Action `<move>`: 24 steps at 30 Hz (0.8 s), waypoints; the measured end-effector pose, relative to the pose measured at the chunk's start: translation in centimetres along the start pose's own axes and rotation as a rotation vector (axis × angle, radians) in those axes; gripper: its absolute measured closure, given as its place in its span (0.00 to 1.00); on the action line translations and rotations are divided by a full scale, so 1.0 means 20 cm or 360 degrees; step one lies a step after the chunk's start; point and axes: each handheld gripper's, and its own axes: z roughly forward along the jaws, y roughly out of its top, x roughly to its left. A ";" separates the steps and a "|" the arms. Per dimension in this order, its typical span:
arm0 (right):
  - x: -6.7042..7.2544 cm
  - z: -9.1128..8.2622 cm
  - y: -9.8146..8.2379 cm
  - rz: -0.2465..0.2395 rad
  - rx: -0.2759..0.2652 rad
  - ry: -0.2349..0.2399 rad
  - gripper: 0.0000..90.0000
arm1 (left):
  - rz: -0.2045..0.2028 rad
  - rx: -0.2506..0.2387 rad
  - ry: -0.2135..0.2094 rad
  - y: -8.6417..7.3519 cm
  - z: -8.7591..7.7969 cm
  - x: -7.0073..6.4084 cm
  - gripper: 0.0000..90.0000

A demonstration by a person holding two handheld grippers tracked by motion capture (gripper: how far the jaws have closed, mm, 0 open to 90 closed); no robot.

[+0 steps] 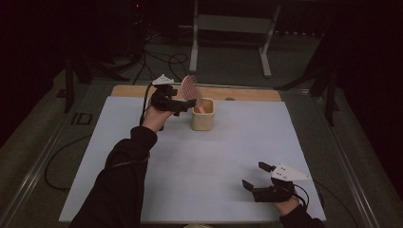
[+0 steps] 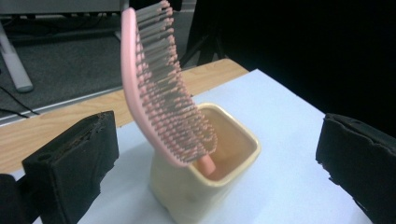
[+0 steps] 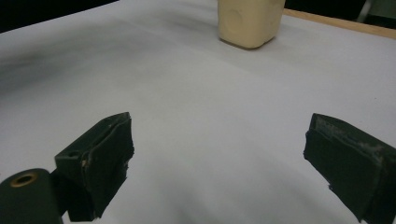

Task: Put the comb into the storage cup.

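Note:
A pink hairbrush (image 1: 190, 89) stands handle-down in a cream square cup (image 1: 203, 115) at the back of the table, its bristled head leaning out over the rim. My left gripper (image 1: 183, 102) is raised just left of the cup and open. In the left gripper view the hairbrush (image 2: 159, 93) and cup (image 2: 205, 191) lie ahead between the wide-apart jaws of the left gripper (image 2: 215, 140), which touch neither. My right gripper (image 1: 255, 175) rests open near the front right. In its own view the right gripper (image 3: 224, 154) holds nothing, with the cup (image 3: 250, 21) far ahead.
A white sheet (image 1: 214, 156) covers the table, with a wooden strip (image 1: 247, 93) bare along the back edge. Behind the table stands a metal frame (image 1: 233, 23), and cables (image 1: 161, 59) lie on the floor. Dark surroundings lie left and right.

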 end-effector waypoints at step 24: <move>0.00 0.00 0.01 -0.0004 -0.0010 0.0004 0.08 | 0.0083 0.0052 -0.0035 -0.15 -0.19 -0.01 0.00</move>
